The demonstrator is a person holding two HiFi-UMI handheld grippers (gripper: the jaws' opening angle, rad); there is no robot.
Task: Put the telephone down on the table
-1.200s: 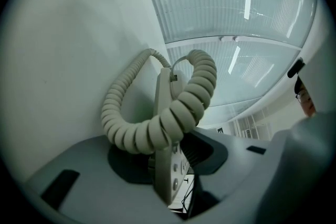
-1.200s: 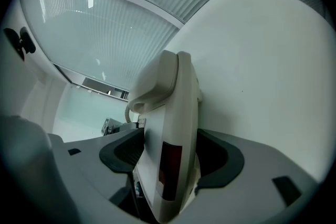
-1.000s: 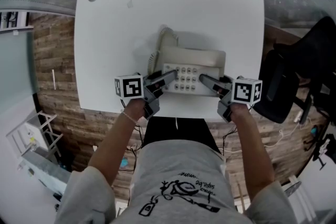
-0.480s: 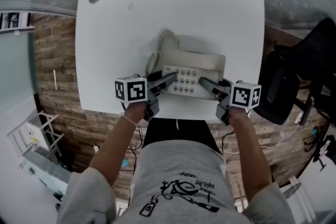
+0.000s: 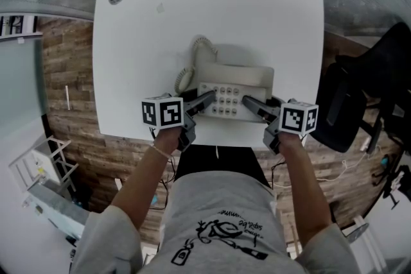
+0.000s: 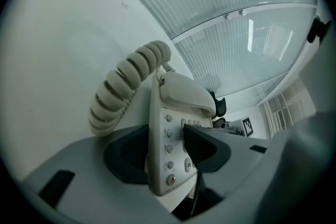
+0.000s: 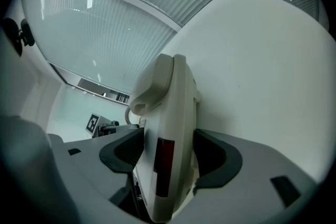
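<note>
Head view: resting phone [image 5: 234, 74] on table [image 5: 141, 29], toward its 6 o'clock edge. Straddling phone's 7 o'clock corner with left gripper [image 5: 207, 98], jaws just now opening wide, pads off the casing. Clamping 5 o'clock corner with right gripper [image 5: 250, 102], jaws pressing both faces.

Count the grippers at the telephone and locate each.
2. Left gripper: jaws have just been opening, the telephone's near-left corner between them. Right gripper: closed on its near-right corner. None appears hidden.

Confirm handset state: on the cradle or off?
On the cradle: the handset lies seated across the top of the telephone, coiled cord beside it.
</note>
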